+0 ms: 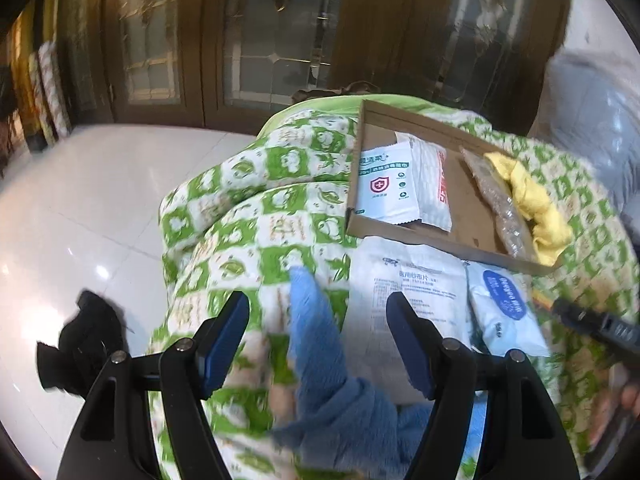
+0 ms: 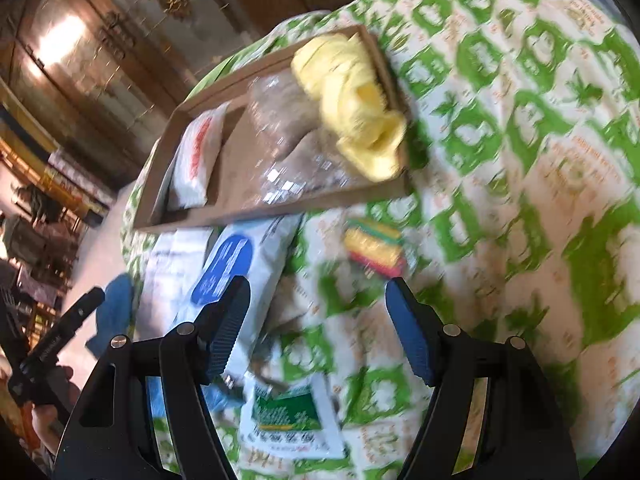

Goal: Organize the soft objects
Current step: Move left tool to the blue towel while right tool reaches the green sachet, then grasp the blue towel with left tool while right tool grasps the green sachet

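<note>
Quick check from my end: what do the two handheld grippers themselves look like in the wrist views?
Both match: the left gripper and right gripper have black plastic finger arms with cut-out slots and silver pivot pins, tipped with dark blue pads. The right gripper's pads show fine ribbing. No cables or sleeves are visible.

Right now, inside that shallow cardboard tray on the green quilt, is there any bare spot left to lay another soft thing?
Yes: a bare brown strip runs down the middle of the shallow cardboard tray, between the white sachets and the clear crinkly bag. The right end is crowded, with the yellow cloth piled against that bag.
</note>
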A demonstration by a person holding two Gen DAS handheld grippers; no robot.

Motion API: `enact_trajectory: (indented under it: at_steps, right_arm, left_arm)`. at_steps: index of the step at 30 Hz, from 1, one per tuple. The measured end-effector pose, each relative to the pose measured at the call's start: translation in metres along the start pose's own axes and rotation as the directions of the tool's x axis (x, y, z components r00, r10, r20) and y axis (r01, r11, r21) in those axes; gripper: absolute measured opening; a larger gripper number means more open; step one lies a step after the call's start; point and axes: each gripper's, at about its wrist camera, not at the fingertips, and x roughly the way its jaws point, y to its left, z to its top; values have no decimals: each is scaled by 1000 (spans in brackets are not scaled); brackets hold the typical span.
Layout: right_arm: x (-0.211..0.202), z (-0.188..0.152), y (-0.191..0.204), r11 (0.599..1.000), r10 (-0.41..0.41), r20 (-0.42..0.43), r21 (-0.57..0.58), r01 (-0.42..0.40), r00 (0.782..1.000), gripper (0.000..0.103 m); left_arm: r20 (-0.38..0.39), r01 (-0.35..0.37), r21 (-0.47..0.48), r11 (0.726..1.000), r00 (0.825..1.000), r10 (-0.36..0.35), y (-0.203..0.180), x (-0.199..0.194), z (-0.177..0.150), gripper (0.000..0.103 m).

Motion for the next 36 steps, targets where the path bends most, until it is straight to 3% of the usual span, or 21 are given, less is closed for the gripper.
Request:
enact_trajectory:
  at_steps: [5, 8, 12, 16, 19, 20, 22, 30, 33, 35, 36]
  right_arm:
    - [-2, -18, 2, 999, 42, -50, 18, -41, 998, 71]
    - [-8, -24, -2, 998, 56, -61, 37, -53, 997, 71]
    - [-13, -32, -6, 997, 71, -83, 48, -68, 994, 71]
    - [-8, -46, -1, 997, 73, -158, 23, -70, 985, 71]
    - [3, -54, 5, 999, 30, -201, -18, -34, 979, 71]
    - [6, -55, 7, 999, 22, -209, -27, -28, 978, 70]
    - [12, -58, 9, 999, 4, -232, -35, -13, 973, 55]
    - [16, -71, 26, 999, 4, -273, -48, -18, 962, 53]
    - [27, -78, 34, 995, -38, -299, -95, 10, 953, 53]
    - [30, -79, 36, 994, -53, -300, -109, 21, 952, 51]
    - [30, -79, 36, 994, -52, -299, -110, 20, 953, 47]
  left_arm:
    - [-34, 50, -136, 989, 998, -55, 27, -10, -9, 71]
    - [-60, 62, -158, 986, 996, -72, 29, -11, -14, 71]
    - [-144, 81, -120, 989, 985, -98, 15, -7, -26, 71]
    - [-240, 72, -70, 995, 967, -87, -3, 0, -40, 71]
    - [-298, 65, -62, 996, 951, -80, -9, 9, -49, 71]
    - [-310, 55, -55, 997, 948, -69, -11, 12, -50, 71]
    - [-335, 32, -41, 999, 941, -44, -14, 20, -51, 71]
    - [-359, -20, -34, 999, 933, 6, -19, 34, -53, 71]
    - [-367, -37, -23, 999, 930, 26, -22, 40, -53, 70]
    - [-363, -45, -10, 999, 931, 39, -27, 43, -52, 62]
    - [-356, -46, -7, 999, 934, 40, -28, 42, -53, 52]
